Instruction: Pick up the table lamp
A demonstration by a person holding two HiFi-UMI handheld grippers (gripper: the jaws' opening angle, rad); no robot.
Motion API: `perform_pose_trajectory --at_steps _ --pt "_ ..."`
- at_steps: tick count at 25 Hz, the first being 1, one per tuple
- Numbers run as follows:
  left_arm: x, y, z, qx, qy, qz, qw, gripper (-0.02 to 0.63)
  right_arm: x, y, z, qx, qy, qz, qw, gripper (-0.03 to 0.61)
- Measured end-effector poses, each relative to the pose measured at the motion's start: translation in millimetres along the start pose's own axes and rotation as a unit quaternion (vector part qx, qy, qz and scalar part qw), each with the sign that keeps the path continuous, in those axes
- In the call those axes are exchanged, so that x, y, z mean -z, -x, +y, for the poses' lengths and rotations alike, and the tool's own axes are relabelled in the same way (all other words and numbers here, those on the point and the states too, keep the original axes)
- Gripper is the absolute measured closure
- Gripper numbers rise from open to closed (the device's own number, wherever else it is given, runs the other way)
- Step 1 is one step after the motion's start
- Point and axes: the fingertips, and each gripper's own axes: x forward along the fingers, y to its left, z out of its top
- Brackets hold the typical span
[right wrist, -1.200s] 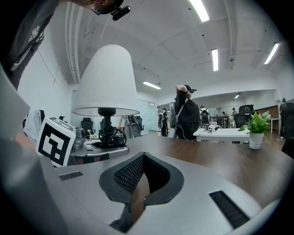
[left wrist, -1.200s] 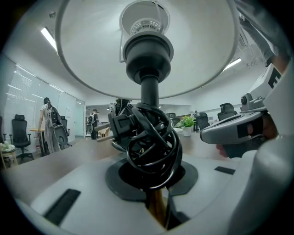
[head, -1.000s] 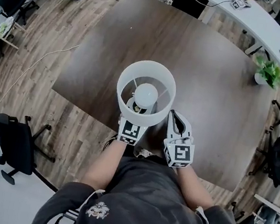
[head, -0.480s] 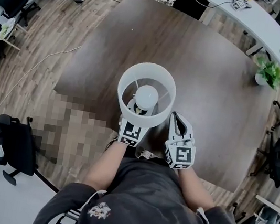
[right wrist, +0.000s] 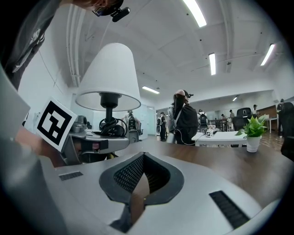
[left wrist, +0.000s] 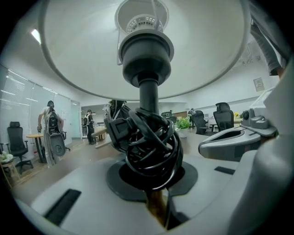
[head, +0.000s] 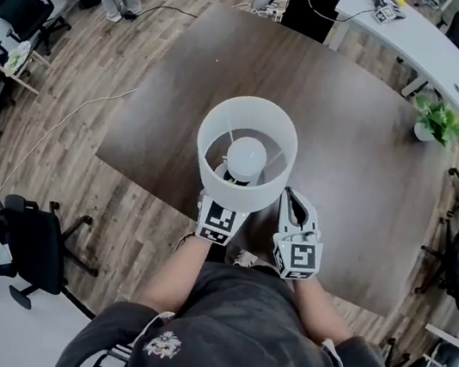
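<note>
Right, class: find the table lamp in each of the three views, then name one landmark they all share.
Head view: table lamp at the centre, seen from above, looking down into the shade.
Left gripper view: it fills the picture, stem in the middle, shade overhead.
Right gripper view: upper left, white shade seen side-on.
Shared landmark: potted plant, at the right in the head view, just right of the stem in the left gripper view, far right in the right gripper view.

the table is lying open ahead and rightward; the lamp is blocking the near left, and a potted plant is standing by the far right corner
</note>
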Motion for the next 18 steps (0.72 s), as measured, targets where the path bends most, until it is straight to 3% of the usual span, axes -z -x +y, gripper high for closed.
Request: perform_pose_trajectory --at_steps 9,18 --pt "-51 4 6 -0.002 0.0 -0.012 0.9999 0.548 -74 10 -13 -0.005 -0.012 -0.06 0.998 0.561" --pt "-130 10 31 -0.009 0.005 -0.026 0.9996 0.548 -148 10 -10 -0.023 -0.001 -0.078 0.997 0.561"
